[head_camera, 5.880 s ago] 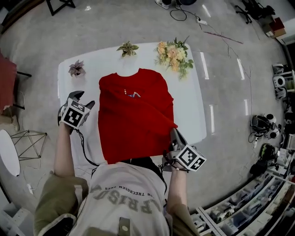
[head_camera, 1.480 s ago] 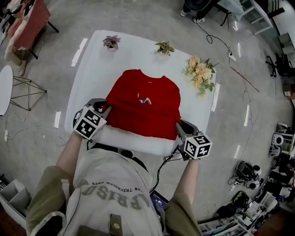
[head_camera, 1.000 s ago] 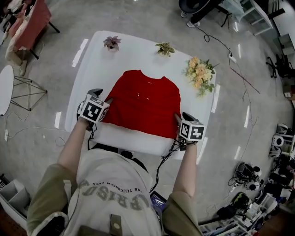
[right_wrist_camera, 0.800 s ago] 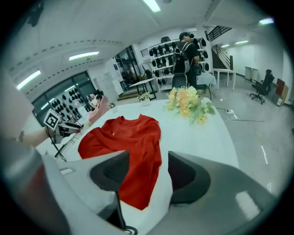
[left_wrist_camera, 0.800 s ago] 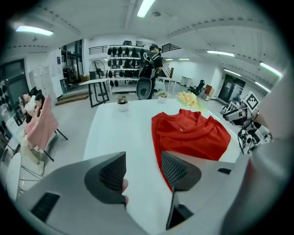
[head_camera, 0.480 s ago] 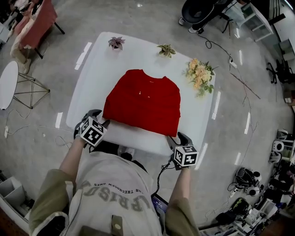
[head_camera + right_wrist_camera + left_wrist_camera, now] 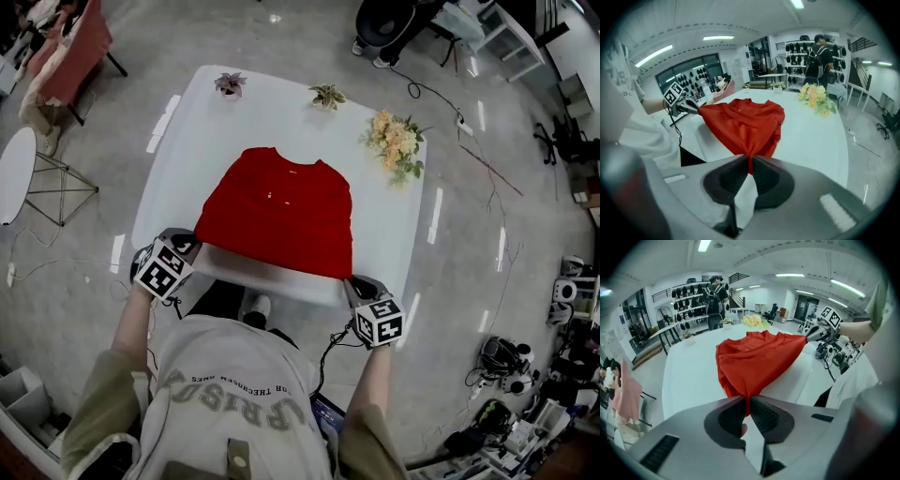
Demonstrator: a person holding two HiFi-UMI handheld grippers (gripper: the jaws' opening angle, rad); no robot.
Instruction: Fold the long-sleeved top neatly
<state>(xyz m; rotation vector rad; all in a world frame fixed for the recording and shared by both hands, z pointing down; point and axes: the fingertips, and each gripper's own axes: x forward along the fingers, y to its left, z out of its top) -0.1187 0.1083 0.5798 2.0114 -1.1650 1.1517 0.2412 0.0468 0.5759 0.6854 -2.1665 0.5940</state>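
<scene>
The red long-sleeved top (image 7: pixel 277 220) lies on the white table (image 7: pixel 394 234), sleeves folded in, collar at the far side. Its near hem is stretched along the table's near edge between my two grippers. My left gripper (image 7: pixel 190 247) is at the hem's left corner. In the left gripper view its jaws (image 7: pixel 748 401) are closing, with red cloth (image 7: pixel 754 359) pinched between the pads. My right gripper (image 7: pixel 348 281) is at the right corner. Its jaws (image 7: pixel 751 164) are closing too, with a bunched fold of the top (image 7: pixel 745 122) gripped between them.
A bouquet of yellow flowers (image 7: pixel 394 145) and two small potted plants (image 7: pixel 229 84) (image 7: pixel 325 96) stand along the table's far edge. A round white side table (image 7: pixel 14 173) and a chair stand at the left. A person (image 7: pixel 715 301) stands beyond the table.
Both grippers drew back from the top's sides toward the table's near edge and closed on the hem corners. The hem now runs taut between them.
</scene>
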